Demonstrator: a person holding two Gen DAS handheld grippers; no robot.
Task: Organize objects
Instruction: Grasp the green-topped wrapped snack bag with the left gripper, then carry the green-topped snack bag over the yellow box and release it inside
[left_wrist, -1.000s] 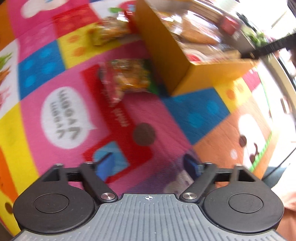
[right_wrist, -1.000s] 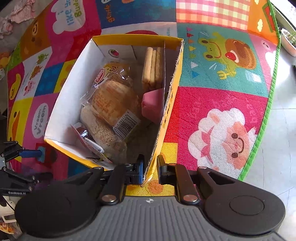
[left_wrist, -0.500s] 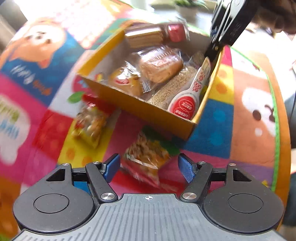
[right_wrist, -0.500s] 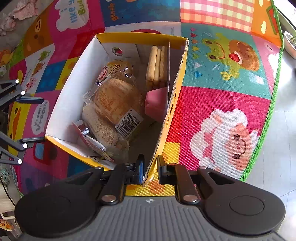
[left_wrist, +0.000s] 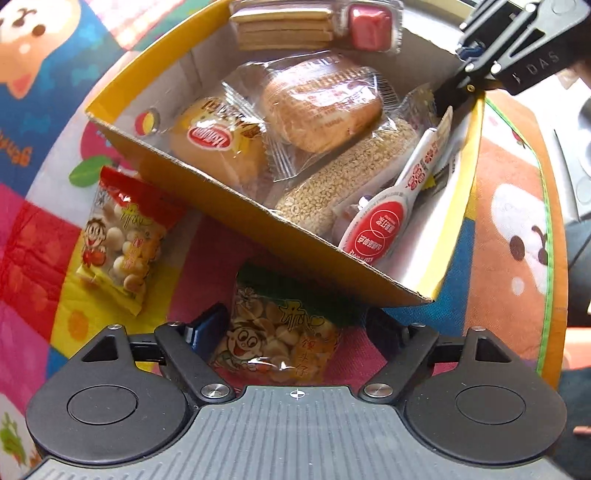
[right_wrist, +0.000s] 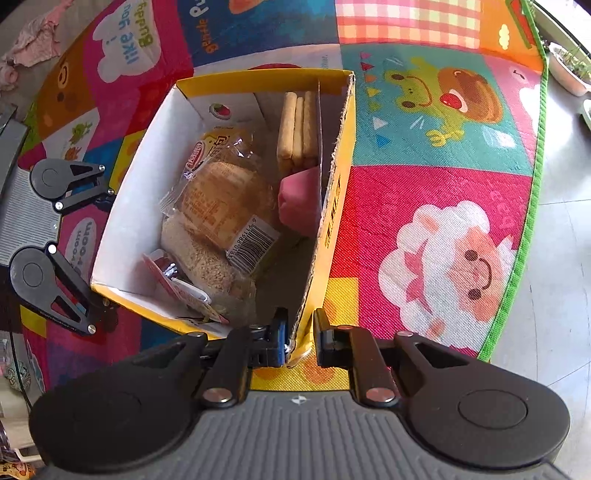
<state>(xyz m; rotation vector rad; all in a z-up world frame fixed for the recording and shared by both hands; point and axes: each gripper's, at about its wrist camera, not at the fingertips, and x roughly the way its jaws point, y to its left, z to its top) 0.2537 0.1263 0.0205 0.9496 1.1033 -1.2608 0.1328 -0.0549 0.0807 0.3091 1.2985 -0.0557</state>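
A yellow cardboard box (left_wrist: 258, 218) on the colourful play mat holds several wrapped snacks: buns, a sesame bar, biscuits, a pink cube. It also shows in the right wrist view (right_wrist: 336, 192). My right gripper (right_wrist: 299, 336) is shut on the box's near corner wall; it appears at the top right of the left wrist view (left_wrist: 469, 62). My left gripper (left_wrist: 295, 332) is open, its fingers either side of a green-topped snack bag (left_wrist: 277, 339) lying on the mat beside the box. A red and yellow snack bag (left_wrist: 122, 236) lies to the left.
The play mat (right_wrist: 443, 221) ends at a green edge on the right, with grey floor beyond. A plant pot (right_wrist: 569, 70) stands at the far right. My left gripper shows at the left of the right wrist view (right_wrist: 92, 251).
My left gripper has swung toward the box and come down over the green-topped snack bag, which now lies between its fingers. My right gripper keeps its hold on the box corner.
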